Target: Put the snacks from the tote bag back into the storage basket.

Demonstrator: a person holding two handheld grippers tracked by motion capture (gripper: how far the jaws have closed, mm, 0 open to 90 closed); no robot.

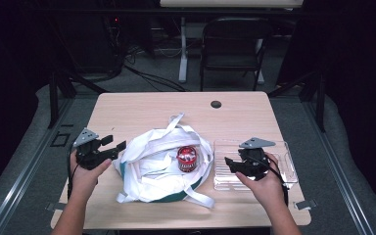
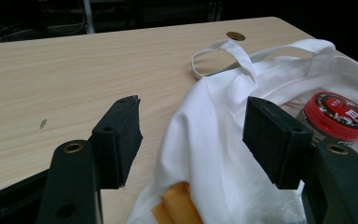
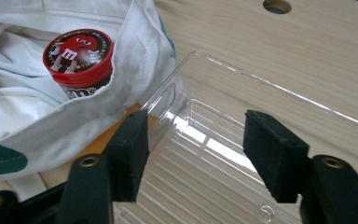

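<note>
So far nothing is moved; the candy tub (image 1: pixel 187 158) sits inside the white bag (image 1: pixel 152 166), left of the clear tray (image 1: pixel 289 166); my left gripper (image 1: pixel 113 147) and right gripper (image 1: pixel 231 164) gape empty.

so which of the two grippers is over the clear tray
The right gripper, jaws open above the clear plastic tray. The left gripper instead sits at the edge of the white cloth bag.
</note>
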